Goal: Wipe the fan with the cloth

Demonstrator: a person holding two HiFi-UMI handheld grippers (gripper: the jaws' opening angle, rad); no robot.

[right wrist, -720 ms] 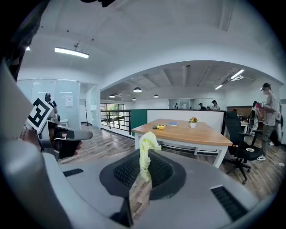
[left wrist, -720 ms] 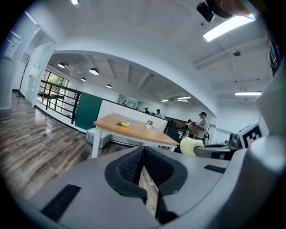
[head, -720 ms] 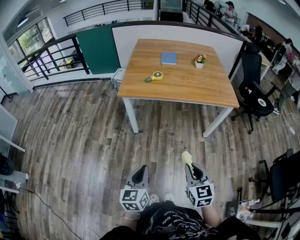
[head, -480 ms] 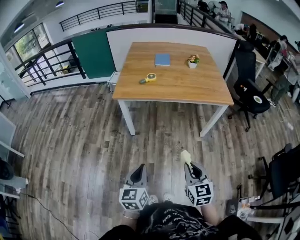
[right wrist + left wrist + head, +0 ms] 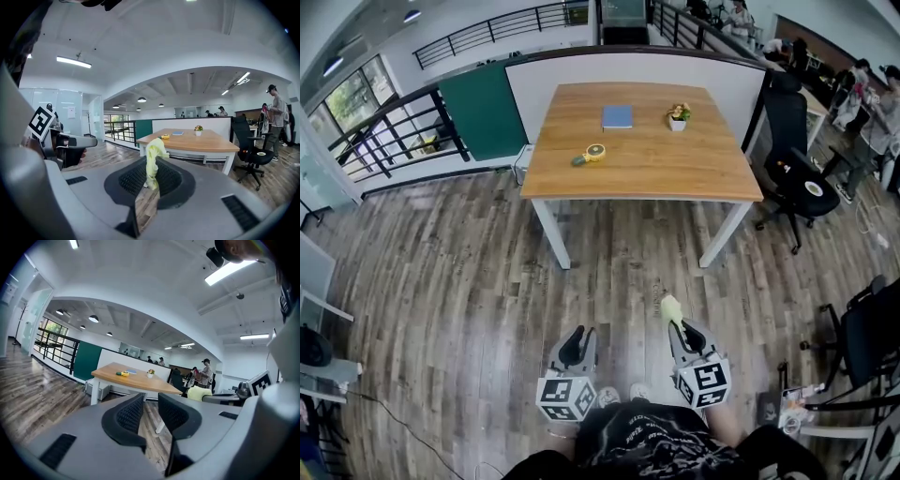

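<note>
Wooden tabletop (image 5: 656,164), white legs, standing against a low white partition: landmark for all entries below. On the tabletop, toward its left front: one small yellow fan (image 5: 592,153) with a green handle, lying flat, untouched. On the tabletop, toward its far edge: one blue book (image 5: 617,116) and, right of it, one small potted plant (image 5: 678,116). Right of the tabletop: one black office chair (image 5: 792,141). Well short of the tabletop, over the plank floor (image 5: 469,281) and close to the person's body: both tongs, side by side, pointing toward the tabletop. Left tongs (image 5: 576,339): jaws standing a narrow gap apart, nothing between them, only floor showing through. Right tongs (image 5: 680,328): jaws closed on a pale yellow-green cloth (image 5: 671,307), a crumpled tuft of which stands up past the tips. Task status, as judged: cloth is in hand, so pick-up is done; no wiping has begun, since cloth and fan are well apart. Remaining: close the distance to the tabletop, steady or lift the fan, most likely with the free left tongs, then rub the cloth over its surfaces.
</note>
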